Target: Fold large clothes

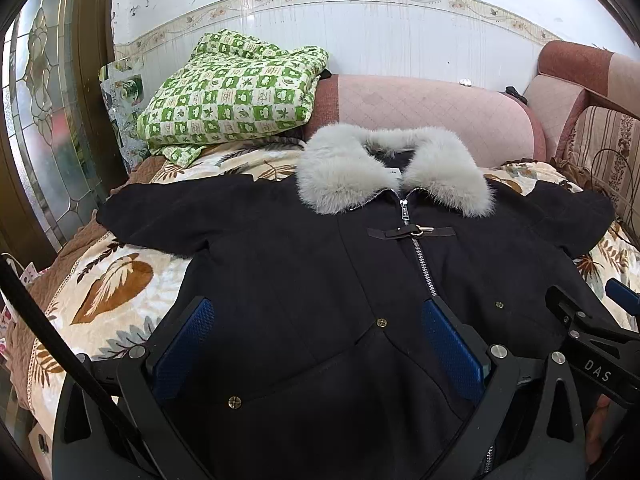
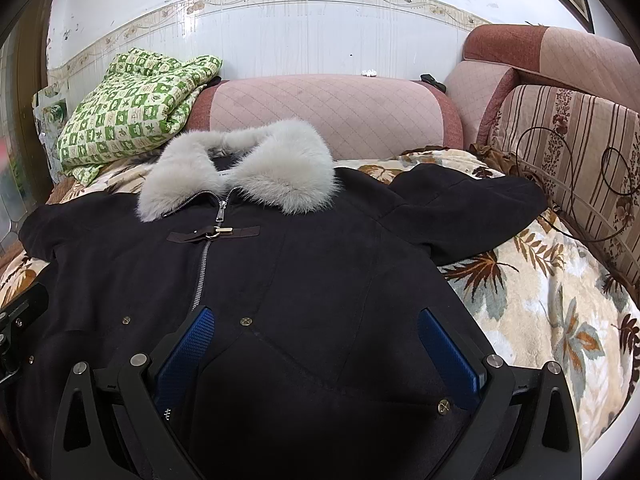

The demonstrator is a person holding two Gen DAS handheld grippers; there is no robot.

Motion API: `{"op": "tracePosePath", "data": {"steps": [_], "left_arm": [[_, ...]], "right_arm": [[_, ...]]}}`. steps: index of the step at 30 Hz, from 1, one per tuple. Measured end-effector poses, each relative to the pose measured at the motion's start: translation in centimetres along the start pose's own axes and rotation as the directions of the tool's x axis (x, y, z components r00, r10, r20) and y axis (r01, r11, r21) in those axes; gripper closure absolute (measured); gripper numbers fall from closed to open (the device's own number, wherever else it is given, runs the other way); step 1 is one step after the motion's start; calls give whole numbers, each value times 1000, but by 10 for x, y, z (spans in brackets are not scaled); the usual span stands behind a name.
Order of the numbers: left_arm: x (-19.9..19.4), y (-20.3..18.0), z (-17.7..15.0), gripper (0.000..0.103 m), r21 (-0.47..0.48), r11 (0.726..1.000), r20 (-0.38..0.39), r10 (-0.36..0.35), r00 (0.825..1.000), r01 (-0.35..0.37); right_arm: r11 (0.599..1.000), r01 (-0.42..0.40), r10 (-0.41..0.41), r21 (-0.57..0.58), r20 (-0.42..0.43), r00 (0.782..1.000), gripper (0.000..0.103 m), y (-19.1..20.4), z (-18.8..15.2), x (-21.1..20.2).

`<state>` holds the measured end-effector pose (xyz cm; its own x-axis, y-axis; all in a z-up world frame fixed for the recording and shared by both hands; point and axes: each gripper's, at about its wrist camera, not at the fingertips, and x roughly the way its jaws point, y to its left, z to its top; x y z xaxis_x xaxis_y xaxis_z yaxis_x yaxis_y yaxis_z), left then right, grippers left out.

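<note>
A black coat (image 1: 304,264) with a grey fur collar (image 1: 392,168) lies front up and zipped on a leaf-print blanket, sleeves spread to both sides. It also shows in the right wrist view (image 2: 304,264) with its collar (image 2: 240,168). My left gripper (image 1: 316,320) is open and empty, hovering over the coat's left front near the zipper. My right gripper (image 2: 316,328) is open and empty over the coat's right front. The right gripper's side (image 1: 592,332) shows at the left view's right edge.
A folded green-checked quilt (image 1: 232,92) lies at the back left. A pink bolster (image 1: 432,108) lines the white tiled wall. A striped cushion (image 2: 576,152) stands at the right. The leaf blanket (image 2: 540,300) is bare right of the coat. A glass door (image 1: 44,120) is far left.
</note>
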<state>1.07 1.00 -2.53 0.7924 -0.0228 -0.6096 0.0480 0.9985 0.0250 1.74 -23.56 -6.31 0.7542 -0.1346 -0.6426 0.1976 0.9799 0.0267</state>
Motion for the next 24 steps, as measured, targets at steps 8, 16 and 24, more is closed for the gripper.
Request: {"op": "tracePosePath", "data": {"steps": [8, 16, 24], "left_arm": [[4, 4, -6, 0, -14, 1000, -22, -4, 1000, 4], [9, 8, 3, 0, -65, 998, -80, -13, 997, 7], [21, 11, 3, 0, -69, 998, -112, -5, 994, -3]], "right_arm": [[1000, -5, 6, 17, -9, 1000, 0, -14, -4, 0], [970, 23, -7, 241, -69, 998, 0, -92, 16, 21], [837, 168, -77, 520, -192, 978, 1, -215, 40, 100]]}}
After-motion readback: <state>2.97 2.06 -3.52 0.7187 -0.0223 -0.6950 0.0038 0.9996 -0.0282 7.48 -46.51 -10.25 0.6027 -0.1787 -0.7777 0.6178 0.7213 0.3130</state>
